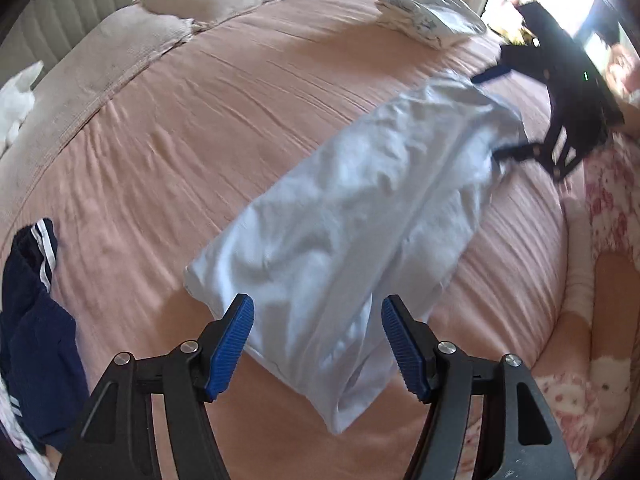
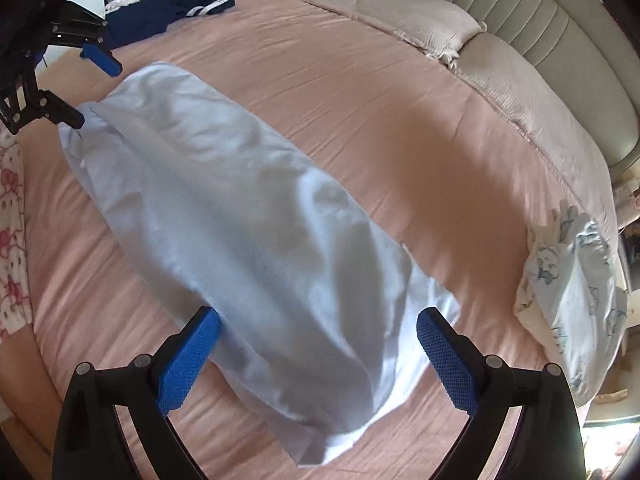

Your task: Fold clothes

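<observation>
Left wrist view: the left gripper [image 1: 318,344] has its jaws wide open, nothing between the blue pads, hovering over the near end of a pale blue garment [image 1: 352,216]. That garment lies on the pink bedspread [image 1: 180,120] as a long narrow strip, sides apparently folded in lengthwise, with some wrinkles. At its far end sits the right gripper [image 1: 490,114], jaws spread, one finger touching or just over the cloth edge; I can't tell whether it pinches anything, though it looks like it isn't. A navy garment with white stripes [image 1: 32,320] is heaped unfolded at the left edge. A white printed piece [image 1: 432,16] rests folded near the far side, probably already done.

Right wrist view: the right gripper has open jaws and empty pads, straddling the near end of the same pale blue strip. The left gripper [image 2: 86,88] is at the far end, open too. The navy piece lies crumpled beyond it, and the printed piece is at the right edge by the pillows [image 2: 440,20].

Progress, as a judgement: the lengthwise folds on the blue garment look finished, and the crosswise fold, end over end, is left. Each gripper seems placed to take an end. The navy garment is untouched, so the task is roughly midway.
</observation>
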A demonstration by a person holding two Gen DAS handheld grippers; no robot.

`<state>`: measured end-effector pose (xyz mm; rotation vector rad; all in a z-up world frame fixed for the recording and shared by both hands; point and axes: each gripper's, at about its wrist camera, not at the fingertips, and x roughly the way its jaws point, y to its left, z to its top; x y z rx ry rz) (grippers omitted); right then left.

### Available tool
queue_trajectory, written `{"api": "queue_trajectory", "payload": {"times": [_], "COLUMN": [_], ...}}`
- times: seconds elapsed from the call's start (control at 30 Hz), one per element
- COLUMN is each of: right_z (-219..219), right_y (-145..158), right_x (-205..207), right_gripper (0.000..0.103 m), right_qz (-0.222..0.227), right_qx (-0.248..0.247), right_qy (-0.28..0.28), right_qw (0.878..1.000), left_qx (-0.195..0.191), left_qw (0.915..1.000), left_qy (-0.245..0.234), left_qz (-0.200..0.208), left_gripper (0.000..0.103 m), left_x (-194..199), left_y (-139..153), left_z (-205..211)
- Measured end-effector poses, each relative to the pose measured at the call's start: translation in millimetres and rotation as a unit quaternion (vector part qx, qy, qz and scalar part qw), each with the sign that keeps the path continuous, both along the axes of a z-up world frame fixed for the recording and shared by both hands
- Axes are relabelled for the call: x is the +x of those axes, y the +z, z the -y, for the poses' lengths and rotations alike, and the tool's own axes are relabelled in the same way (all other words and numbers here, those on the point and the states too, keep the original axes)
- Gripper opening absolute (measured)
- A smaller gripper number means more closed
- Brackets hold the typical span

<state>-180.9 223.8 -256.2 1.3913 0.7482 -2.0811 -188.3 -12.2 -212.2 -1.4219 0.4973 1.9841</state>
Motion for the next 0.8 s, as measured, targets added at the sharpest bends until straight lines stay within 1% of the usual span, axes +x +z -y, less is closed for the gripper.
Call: {"api": "queue_trajectory", "payload": {"times": [0.03,0.1,0.2,0.23,0.33,0.4,0.43,0.47,0.5,0.53,0.6,0.63,0.67,0.7,0.73,0.77,0.8], "right_z": [0,-1,11,21,66,93,105,113,119,121,119,119,118,116,114,112,109], "right_y": [-2,5,24,28,27,18,14,8,1,-2,0,1,2,5,8,12,15], "right_x": [-3,2,21,26,40,49,51,49,47,46,46,45,45,45,45,45,44], "right_gripper": [0.099,0.099,0.099,0.099,0.100,0.098,0.083,0.064,0.029,0.028,0.028,0.026,0.023,0.016,0.008,0.007,0.006], "right_qz": [0.012,0.010,-0.009,-0.013,-0.023,-0.032,-0.036,-0.030,-0.021,-0.016,-0.013,-0.012,-0.011,-0.008,-0.005,0.000,0.007], "right_qx": [-0.010,-0.027,-0.061,-0.068,-0.073,-0.068,-0.065,-0.061,-0.054,-0.052,-0.056,-0.058,-0.060,-0.065,-0.072,-0.081,-0.092], "right_qy": [-0.010,-0.007,0.039,0.055,0.104,0.134,0.142,0.144,0.141,0.138,0.129,0.125,0.120,0.115,0.108,0.101,0.094], "right_qw": [1.000,1.000,0.997,0.996,0.992,0.988,0.987,0.987,0.988,0.989,0.990,0.990,0.991,0.991,0.991,0.992,0.991], "left_qx": [-0.008,-0.034,-0.071,-0.078,-0.085,-0.074,-0.068,-0.062,-0.057,-0.052,-0.044,-0.044,-0.045,-0.044,-0.044,-0.051,-0.058], "left_qw": [1.0000,0.9994,0.9973,0.9968,0.9964,0.9972,0.9976,0.9980,0.9982,0.9983,0.9972,0.9960,0.9950,0.9943,0.9934,0.9926,0.9920], "left_qy": [0.004,-0.004,-0.016,-0.015,-0.002,0.004,0.001,-0.006,-0.012,-0.024,-0.059,-0.077,-0.089,-0.097,-0.105,-0.110,-0.112], "left_qz": [0.000,-0.004,-0.009,-0.009,-0.010,-0.010,-0.010,-0.012,-0.013,-0.011,-0.005,-0.009,-0.011,-0.012,-0.012,-0.011,-0.008], "left_gripper": [0.065,0.065,0.065,0.065,0.065,0.065,0.065,0.065,0.064,0.064,0.059,0.059,0.059,0.057,0.051,0.017,0.006], "left_x": [-1,3,10,11,13,14,15,17,18,21,31,37,40,42,44,44,44], "left_y": [-1,-2,-4,-4,-2,3,4,5,5,4,2,1,0,-2,-4,-8,-10], "left_z": [2,6,11,13,22,30,30,28,26,24,18,15,12,9,6,4,2]}}
